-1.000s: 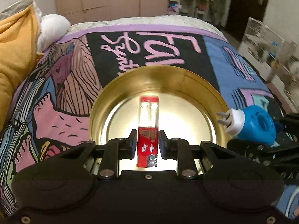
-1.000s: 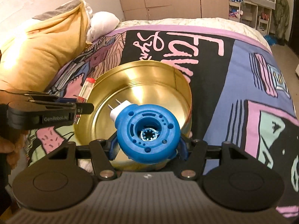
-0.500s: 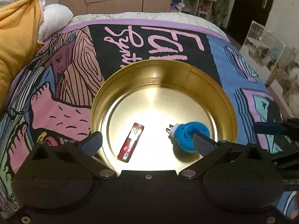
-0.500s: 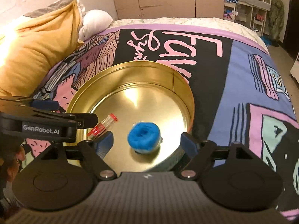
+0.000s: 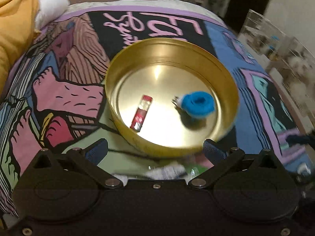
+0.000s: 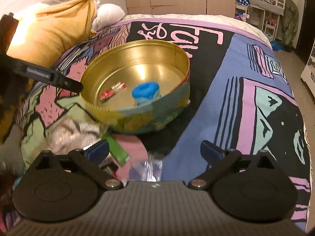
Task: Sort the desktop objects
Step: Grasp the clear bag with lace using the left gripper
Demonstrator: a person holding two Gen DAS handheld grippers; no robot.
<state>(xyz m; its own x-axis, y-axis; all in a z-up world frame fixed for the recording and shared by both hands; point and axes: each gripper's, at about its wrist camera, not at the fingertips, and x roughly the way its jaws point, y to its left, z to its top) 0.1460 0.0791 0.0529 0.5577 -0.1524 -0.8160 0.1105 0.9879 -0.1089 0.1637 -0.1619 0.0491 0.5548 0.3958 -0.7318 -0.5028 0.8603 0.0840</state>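
Both grippers, left [image 5: 155, 147] & right [image 6: 154, 149], jaws apart, empty; green packet [image 6: 116, 150] & clear wrapper [image 6: 146, 169] near gold tin [image 6: 137, 123]

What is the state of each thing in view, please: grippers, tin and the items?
Left gripper: open, empty.
Right gripper: open, empty.
Tin: open, no lid, upright on the blanket.
Lighter: lying flat in the tin.
Blue plug: resting in the tin, apart from the lighter.
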